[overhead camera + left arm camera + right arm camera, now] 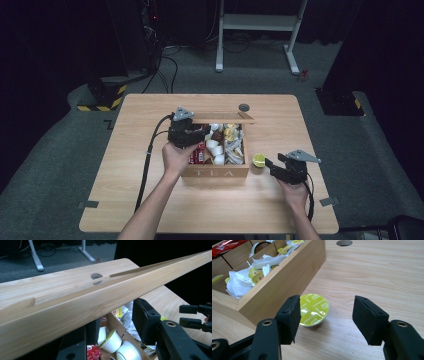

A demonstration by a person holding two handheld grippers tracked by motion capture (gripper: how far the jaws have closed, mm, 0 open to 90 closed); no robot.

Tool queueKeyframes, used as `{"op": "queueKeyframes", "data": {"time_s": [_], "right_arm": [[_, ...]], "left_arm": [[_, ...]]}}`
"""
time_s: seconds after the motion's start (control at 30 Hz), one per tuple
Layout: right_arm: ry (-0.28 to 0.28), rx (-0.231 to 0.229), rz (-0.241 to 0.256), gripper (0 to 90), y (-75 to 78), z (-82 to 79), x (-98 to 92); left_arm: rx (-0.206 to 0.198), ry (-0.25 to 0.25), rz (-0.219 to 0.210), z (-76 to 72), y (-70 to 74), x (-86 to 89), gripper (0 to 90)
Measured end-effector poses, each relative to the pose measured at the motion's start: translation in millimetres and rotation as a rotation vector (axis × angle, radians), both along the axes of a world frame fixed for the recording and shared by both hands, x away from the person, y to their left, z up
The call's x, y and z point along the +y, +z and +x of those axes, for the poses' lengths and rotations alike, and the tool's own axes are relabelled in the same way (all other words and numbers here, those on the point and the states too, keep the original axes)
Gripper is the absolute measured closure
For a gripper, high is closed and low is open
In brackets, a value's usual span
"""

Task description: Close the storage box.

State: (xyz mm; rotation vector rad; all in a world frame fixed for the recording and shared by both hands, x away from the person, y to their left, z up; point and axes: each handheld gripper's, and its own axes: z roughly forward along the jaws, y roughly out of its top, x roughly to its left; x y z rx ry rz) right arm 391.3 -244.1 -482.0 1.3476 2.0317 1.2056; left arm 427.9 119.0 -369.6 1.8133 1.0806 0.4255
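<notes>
A wooden tea box marked TEA stands mid-table with its lid raised at the back. My left gripper hovers over the box's left compartments. In the left gripper view the lid runs slantwise across the tips of my left gripper, whose jaws stand apart with nothing between them; white cups and a red packet lie below. A green-topped capsule sits on the table by the box's right wall. My right gripper is open around it, the capsule close to the left jaw.
The box holds paper tea bags, cups and red packets. A round cable hole lies behind the lid. Bare tabletop spreads in front and to both sides. A white desk frame stands on the floor beyond.
</notes>
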Motion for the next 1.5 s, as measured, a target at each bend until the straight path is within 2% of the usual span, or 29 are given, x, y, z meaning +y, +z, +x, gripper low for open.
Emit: {"op": "queueKeyframes", "data": {"time_s": [0.27,0.77,0.9,1.0,1.07,1.13,1.2,1.33,1.5], "right_arm": [[-0.052,0.004,0.028,40.9,-1.5,-5.8,-16.9],[-0.156,0.074,-0.023,44.3,-26.1,-20.2,-52.2],[-0.172,0.095,-0.058,44.3,-32.8,-21.3,-54.5],[-0.180,0.100,-0.076,44.1,-36.6,-21.9,-54.4],[-0.185,0.109,-0.096,43.1,-38.9,-21.8,-54.4],[-0.182,0.096,-0.096,43.1,-38.7,-22.0,-54.2],[-0.184,0.110,-0.114,42.3,-39.1,-20.8,-53.4],[-0.172,0.118,-0.187,40.2,-40.0,-18.6,-48.7],[-0.181,0.117,-0.193,36.0,-40.4,-17.9,-49.2]], "left_arm": [[0.000,-0.003,-0.001,-0.8,-0.8,0.0,58.4],[0.005,-0.013,0.007,-2.3,-1.7,0.7,58.1],[0.009,-0.017,0.016,-3.1,-2.2,0.8,58.1],[0.020,-0.022,0.005,-4.4,-2.8,1.3,58.0],[0.023,-0.026,0.018,-5.1,-3.6,1.3,58.0],[0.026,-0.025,0.018,-6.4,-4.9,0.9,58.1],[0.020,-0.025,0.026,-7.2,-6.2,1.1,58.1],[0.017,-0.024,0.024,-7.6,-6.5,1.2,58.2],[0.019,-0.026,0.013,-9.6,-8.7,1.4,57.8]]}}
